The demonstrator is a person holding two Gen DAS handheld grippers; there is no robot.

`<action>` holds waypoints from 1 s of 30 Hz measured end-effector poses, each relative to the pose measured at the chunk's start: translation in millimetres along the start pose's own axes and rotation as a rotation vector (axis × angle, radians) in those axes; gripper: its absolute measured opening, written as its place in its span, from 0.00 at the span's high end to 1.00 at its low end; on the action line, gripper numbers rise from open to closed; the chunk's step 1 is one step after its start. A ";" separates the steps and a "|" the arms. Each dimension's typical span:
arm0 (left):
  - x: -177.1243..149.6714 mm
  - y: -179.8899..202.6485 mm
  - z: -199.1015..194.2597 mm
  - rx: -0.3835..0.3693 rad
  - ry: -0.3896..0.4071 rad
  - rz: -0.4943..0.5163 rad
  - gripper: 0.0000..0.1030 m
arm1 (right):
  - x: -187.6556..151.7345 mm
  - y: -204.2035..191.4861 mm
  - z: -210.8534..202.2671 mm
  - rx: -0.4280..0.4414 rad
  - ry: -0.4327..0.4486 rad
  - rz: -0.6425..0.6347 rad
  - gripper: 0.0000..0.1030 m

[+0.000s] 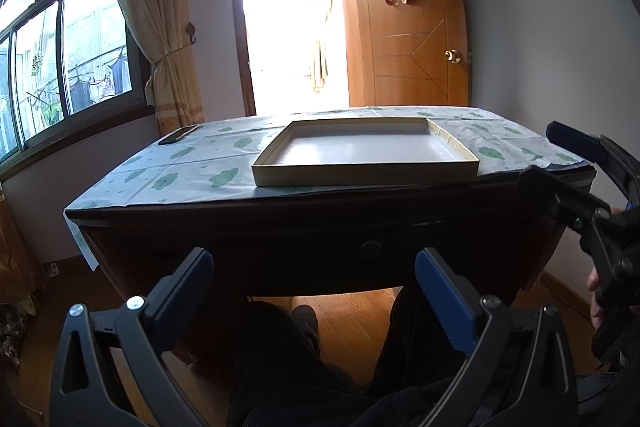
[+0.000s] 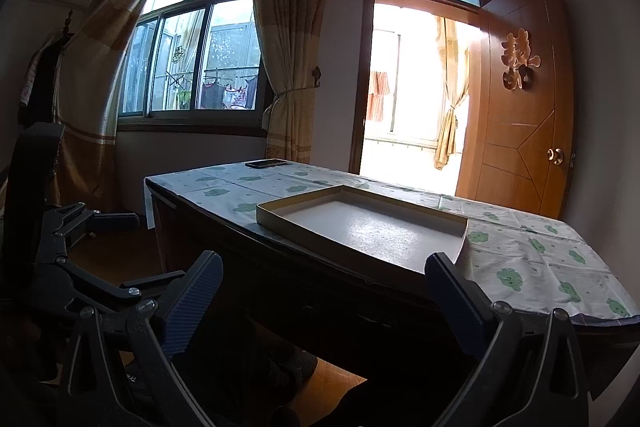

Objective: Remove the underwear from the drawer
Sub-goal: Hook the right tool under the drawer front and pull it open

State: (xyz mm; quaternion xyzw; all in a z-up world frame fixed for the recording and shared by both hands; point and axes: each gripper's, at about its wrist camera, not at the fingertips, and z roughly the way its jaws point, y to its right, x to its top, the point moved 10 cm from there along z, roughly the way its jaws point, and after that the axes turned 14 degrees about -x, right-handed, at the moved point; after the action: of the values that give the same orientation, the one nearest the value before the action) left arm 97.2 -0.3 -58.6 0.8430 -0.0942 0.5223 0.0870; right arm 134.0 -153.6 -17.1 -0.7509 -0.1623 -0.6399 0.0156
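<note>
A dark wooden desk stands ahead with a shut drawer (image 1: 320, 247) in its front; the drawer has a round dark knob (image 1: 371, 249). No underwear shows. My left gripper (image 1: 314, 275) is open and empty, held low in front of the drawer, a short way back from it. My right gripper (image 2: 324, 279) is open and empty, off the desk's right front corner; it also shows in the left wrist view (image 1: 560, 163). The left gripper shows at the left edge of the right wrist view (image 2: 100, 223). The drawer front (image 2: 320, 303) is dark in the right wrist view.
A shallow cardboard tray (image 1: 366, 174) (image 2: 316, 227) lies empty on the patterned tablecloth (image 1: 180, 167). A phone (image 1: 178, 135) (image 2: 266, 163) lies at the far left corner. My legs (image 1: 280, 367) sit under the desk. An open wooden door (image 1: 408, 27) and a window (image 1: 60, 59) stand behind.
</note>
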 end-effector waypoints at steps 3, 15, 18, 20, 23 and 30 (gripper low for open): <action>-4.0 -1.2 5.5 -0.005 -0.007 -0.006 0.00 | -3.6 2.3 4.3 -0.047 0.049 -0.055 0.01; -18.5 -13.2 33.6 0.007 -0.037 -0.044 0.00 | -41.3 16.2 52.5 -0.117 0.129 -0.153 0.01; -18.4 -14.4 39.0 0.013 -0.039 -0.043 0.00 | -47.2 20.9 67.0 -0.127 0.159 -0.172 0.01; -18.3 -13.5 41.8 0.009 -0.042 -0.048 0.00 | -49.6 24.5 75.0 -0.128 0.177 -0.179 0.01; -15.7 -10.0 45.5 -0.002 -0.037 -0.045 0.00 | -52.6 29.6 87.2 -0.114 0.191 -0.169 0.01; -3.4 -6.2 66.1 0.013 -0.016 -0.001 0.00 | -64.8 37.3 102.2 -0.104 0.228 -0.172 0.01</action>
State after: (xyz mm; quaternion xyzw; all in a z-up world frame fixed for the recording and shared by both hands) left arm 154.4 -10.3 -91.0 0.8479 -0.0911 0.5160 0.0810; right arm 233.2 -179.7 -91.2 -0.6566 -0.1898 -0.7275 -0.0596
